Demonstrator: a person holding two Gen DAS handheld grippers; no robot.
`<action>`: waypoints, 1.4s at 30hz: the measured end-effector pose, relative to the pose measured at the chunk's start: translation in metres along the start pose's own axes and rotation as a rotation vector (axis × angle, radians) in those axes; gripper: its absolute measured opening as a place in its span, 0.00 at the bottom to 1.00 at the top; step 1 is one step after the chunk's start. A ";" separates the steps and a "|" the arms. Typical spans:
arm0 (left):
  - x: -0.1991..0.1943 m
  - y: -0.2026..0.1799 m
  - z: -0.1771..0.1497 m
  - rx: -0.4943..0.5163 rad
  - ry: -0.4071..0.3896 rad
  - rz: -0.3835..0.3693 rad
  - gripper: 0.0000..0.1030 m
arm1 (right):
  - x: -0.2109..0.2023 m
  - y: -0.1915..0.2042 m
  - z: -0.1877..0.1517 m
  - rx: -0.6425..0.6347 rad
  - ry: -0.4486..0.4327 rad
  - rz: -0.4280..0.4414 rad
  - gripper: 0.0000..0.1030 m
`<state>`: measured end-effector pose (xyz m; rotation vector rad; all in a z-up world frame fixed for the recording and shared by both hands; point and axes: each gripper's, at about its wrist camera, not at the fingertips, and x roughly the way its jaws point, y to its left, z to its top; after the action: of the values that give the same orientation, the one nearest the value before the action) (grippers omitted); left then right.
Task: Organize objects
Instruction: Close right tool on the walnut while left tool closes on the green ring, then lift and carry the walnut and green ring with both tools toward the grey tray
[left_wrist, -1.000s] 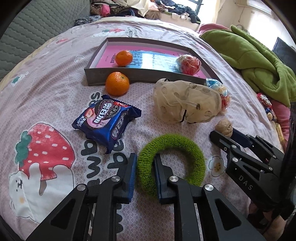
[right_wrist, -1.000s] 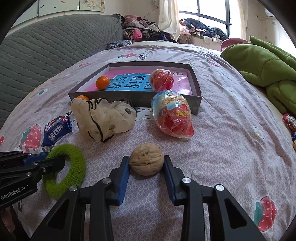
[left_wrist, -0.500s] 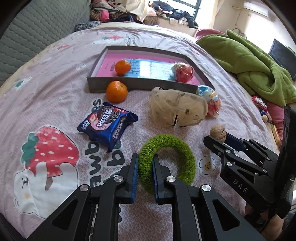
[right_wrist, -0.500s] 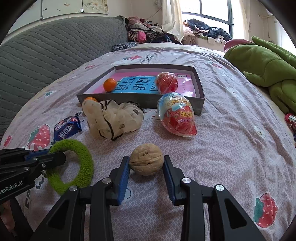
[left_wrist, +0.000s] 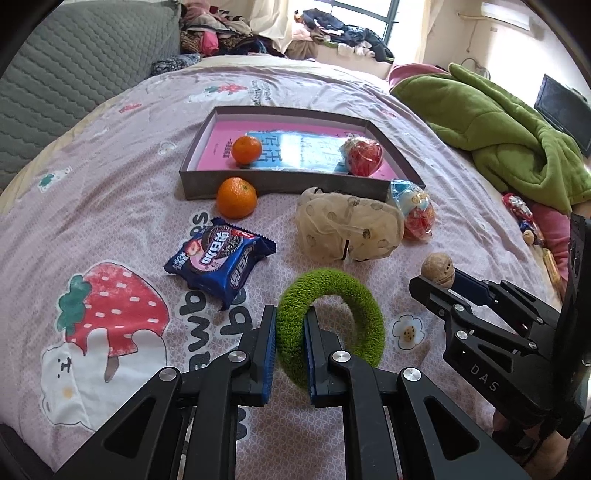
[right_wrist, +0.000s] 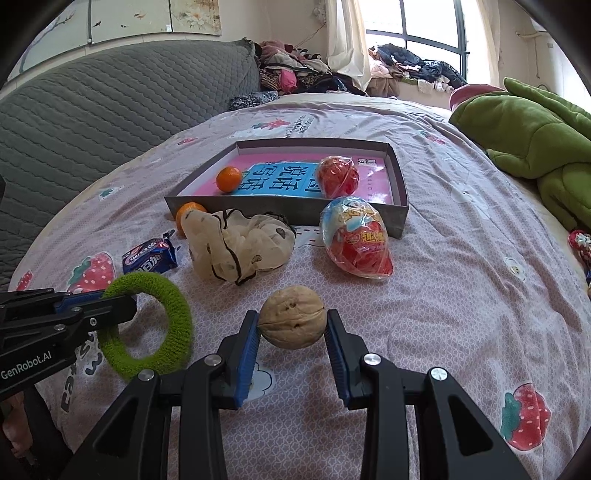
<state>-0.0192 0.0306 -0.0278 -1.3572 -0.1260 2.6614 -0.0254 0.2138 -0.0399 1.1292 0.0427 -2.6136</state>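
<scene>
1. Readable writing: the right gripper (left_wrist: 439, 282), seen from the left wrist view, carries "DAS" on its side; the left gripper (right_wrist: 122, 306), seen from the right wrist view, carries "GenRobot.AI". The blue cookie packet (left_wrist: 220, 258) has Chinese characters and a picture of a dark sandwich biscuit. The foil-wrapped egg toy (right_wrist: 355, 242) has Chinese print too small to read. The grey box (left_wrist: 229, 186) holds a pink and blue sheet with large Chinese characters.
2. Surface and room: everything lies on a lilac bedsheet (left_wrist: 110, 206) printed with strawberries and black lettering. A grey quilted headboard (right_wrist: 92, 110) stands at the left, a green blanket (right_wrist: 524, 136) at the right, and a clothes pile under the window.
3. The left gripper's jaws are closed on the near rim of the green fuzzy ring (left_wrist: 332, 325), which tilts up off the sheet.
4. The right gripper's jaws are clamped on the walnut (right_wrist: 292, 317), held just above the sheet.
5. Inside the box sit one mandarin (left_wrist: 246, 149) and a red wrapped ball (left_wrist: 364, 157). A second mandarin (left_wrist: 236, 197) rests just outside the front wall, a cream mesh pouch (left_wrist: 347, 229) beside it.
6. Only the right wrist view shows the wall pictures (right_wrist: 192, 14); only the left shows a dark screen (left_wrist: 561, 110).
</scene>
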 end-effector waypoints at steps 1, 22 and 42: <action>-0.001 0.000 0.000 -0.002 -0.003 -0.001 0.13 | -0.001 0.001 0.000 -0.001 -0.002 0.002 0.35; -0.029 -0.005 0.008 0.024 -0.110 0.044 0.13 | -0.025 0.012 0.006 -0.038 -0.082 0.034 0.35; -0.048 0.000 0.011 0.019 -0.246 0.056 0.13 | -0.053 0.026 0.014 -0.081 -0.241 0.066 0.35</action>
<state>0.0001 0.0220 0.0170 -1.0372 -0.0915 2.8587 0.0064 0.2004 0.0106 0.7704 0.0594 -2.6432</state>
